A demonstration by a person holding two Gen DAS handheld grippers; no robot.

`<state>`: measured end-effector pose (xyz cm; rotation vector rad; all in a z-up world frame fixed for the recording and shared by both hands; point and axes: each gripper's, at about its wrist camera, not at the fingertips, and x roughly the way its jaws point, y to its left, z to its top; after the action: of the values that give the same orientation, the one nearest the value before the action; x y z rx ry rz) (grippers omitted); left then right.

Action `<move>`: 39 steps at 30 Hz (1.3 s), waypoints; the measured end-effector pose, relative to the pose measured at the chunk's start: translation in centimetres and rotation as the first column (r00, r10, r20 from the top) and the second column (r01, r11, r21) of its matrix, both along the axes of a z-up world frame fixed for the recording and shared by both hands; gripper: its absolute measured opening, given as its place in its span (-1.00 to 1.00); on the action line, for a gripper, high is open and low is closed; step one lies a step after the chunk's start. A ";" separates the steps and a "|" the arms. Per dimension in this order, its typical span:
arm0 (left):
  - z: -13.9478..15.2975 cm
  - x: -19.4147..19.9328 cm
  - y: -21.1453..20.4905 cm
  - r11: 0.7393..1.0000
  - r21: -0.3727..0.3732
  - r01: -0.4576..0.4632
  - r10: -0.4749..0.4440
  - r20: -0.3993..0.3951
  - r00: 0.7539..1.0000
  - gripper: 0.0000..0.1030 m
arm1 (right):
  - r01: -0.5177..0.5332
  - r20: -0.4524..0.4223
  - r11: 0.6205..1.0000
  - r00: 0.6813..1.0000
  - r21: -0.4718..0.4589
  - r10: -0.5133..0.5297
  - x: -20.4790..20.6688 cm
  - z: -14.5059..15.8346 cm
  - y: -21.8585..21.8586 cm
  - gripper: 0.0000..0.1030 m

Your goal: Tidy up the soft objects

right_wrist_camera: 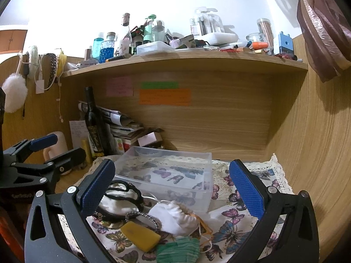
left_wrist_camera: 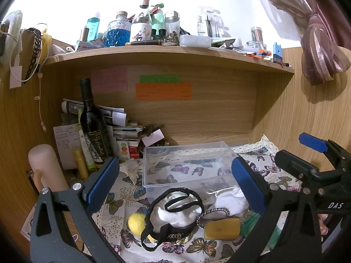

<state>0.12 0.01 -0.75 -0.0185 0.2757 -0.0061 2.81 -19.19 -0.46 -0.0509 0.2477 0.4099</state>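
Nothing in the clear bin [left_wrist_camera: 186, 166] yet, so I judge the task barely started. Soft stuff sits piled on the butterfly cloth [right_wrist_camera: 237, 217] just in front of the bin: white pouch [right_wrist_camera: 173, 217], yellow sponge [left_wrist_camera: 221, 229], yellow ball [left_wrist_camera: 136, 223], black band [left_wrist_camera: 173, 199], green cloth [right_wrist_camera: 178, 249]. Left gripper [left_wrist_camera: 175, 179] spread wide, holding nothing; right gripper [right_wrist_camera: 173, 183] the same, both above the pile.

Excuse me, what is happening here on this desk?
A person holds two grippers above a butterfly-print cloth. The left gripper and the right gripper are both open and hold nothing. A pile of soft things lies in front of an empty clear plastic box: a white drawstring pouch, a yellow sponge, a yellow ball and black bands. Nothing is in the box yet.
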 end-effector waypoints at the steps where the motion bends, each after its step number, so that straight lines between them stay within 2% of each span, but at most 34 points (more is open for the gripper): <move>1: 0.0 0.0 0.0 1.000 0.000 0.001 -0.001 -0.001 1.000 1.00 | -0.001 0.000 1.000 1.000 0.001 0.001 0.0 0.0 0.0 1.00; 39: -0.4 0.3 -0.2 1.000 -0.017 0.014 -0.015 -0.025 1.000 1.00 | -0.006 -0.016 1.000 1.000 0.020 0.006 0.5 -0.3 0.1 1.00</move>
<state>0.44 -0.20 -1.12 -0.0329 0.3007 -0.0224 3.31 -19.11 -0.78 -0.0285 0.2594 0.4191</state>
